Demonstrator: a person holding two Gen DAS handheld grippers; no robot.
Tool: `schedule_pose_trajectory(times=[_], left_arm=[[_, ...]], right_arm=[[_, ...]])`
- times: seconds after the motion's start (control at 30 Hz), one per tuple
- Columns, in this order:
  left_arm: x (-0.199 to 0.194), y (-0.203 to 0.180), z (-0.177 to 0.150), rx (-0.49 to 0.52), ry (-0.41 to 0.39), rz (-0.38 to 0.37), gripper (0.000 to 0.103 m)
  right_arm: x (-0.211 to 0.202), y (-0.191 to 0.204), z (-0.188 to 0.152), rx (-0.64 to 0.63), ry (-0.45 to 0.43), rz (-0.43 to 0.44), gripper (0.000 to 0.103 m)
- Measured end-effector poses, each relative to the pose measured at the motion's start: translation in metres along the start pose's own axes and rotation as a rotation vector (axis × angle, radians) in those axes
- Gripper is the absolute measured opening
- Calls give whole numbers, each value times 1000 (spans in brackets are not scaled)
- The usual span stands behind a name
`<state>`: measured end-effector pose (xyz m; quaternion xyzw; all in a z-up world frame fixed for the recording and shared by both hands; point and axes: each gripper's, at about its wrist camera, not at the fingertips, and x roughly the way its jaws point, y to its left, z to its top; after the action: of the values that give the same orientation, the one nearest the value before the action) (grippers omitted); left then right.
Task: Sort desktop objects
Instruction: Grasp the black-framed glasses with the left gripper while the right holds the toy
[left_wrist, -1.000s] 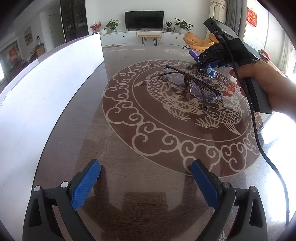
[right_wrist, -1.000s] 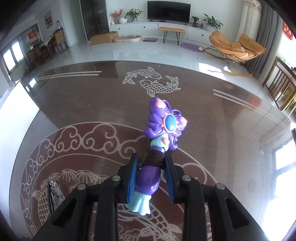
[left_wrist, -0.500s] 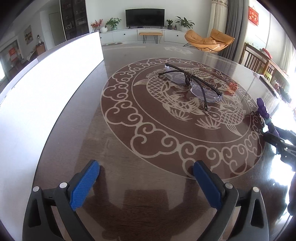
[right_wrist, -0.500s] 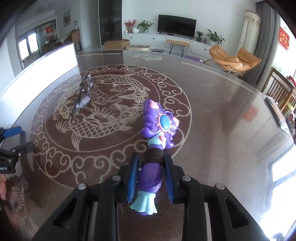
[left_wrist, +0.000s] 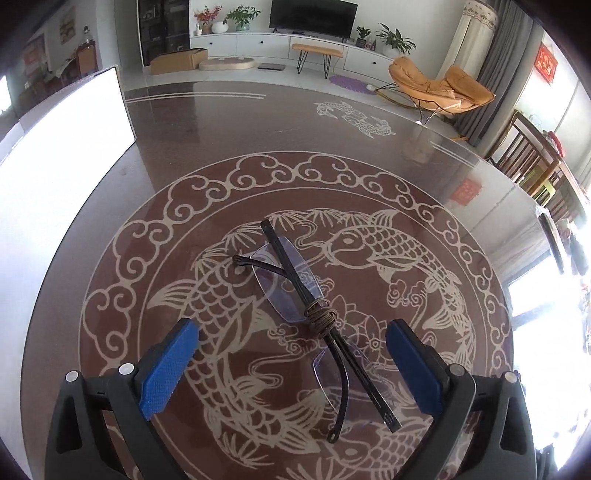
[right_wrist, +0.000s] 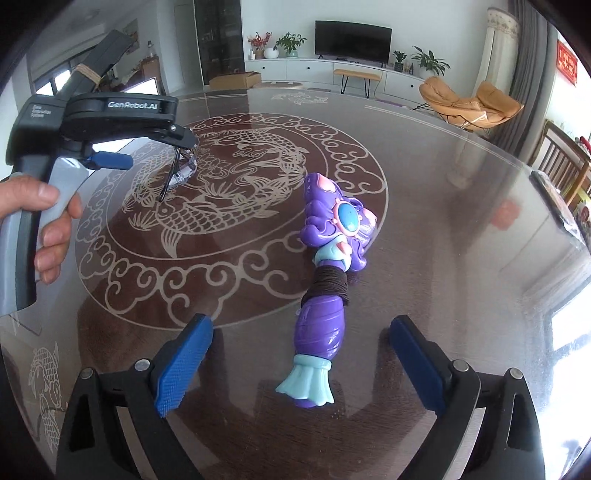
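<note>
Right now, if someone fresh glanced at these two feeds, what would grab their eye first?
The purple toy lying on the glossy table, between the pads of the right claw, whose jaws are opening off it. Next, the folded glasses with cord wound round the middle, resting on the fish pattern right in front of the open left claw.

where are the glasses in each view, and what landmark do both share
Left wrist: glasses lie at centre, between the open left claw pads, untouched.
Right wrist: glasses sit upper left, under the left claw's tip.
Shared landmark: the TV on the far wall.
</note>
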<state>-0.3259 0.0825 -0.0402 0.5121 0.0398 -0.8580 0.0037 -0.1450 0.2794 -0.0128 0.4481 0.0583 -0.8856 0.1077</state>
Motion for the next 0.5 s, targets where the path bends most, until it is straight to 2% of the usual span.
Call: schedule_pose_trajectory(times=[0.03, 0.1, 0.17, 0.23, 0.33, 0.5], left_arm=[[2, -8, 0, 46, -24, 55, 99], [-1, -14, -2, 104, -93, 22, 78], [-8, -15, -8, 166, -134, -6, 39], [-17, -16, -21, 252, -155, -8, 21], [-36, -3, -54, 336, -176, -46, 17], [-77, 43, -114, 273, -138, -165, 16]], right_arm=[[0, 0, 0, 1, 0, 0, 97], [0, 0, 0, 1, 1, 1, 97], [0, 0, 0, 1, 1, 0, 97], [-1, 0, -1, 1, 0, 0, 97], [-1, 1, -2, 2, 1, -2, 97], [-1, 2, -2, 2, 2, -2, 97]])
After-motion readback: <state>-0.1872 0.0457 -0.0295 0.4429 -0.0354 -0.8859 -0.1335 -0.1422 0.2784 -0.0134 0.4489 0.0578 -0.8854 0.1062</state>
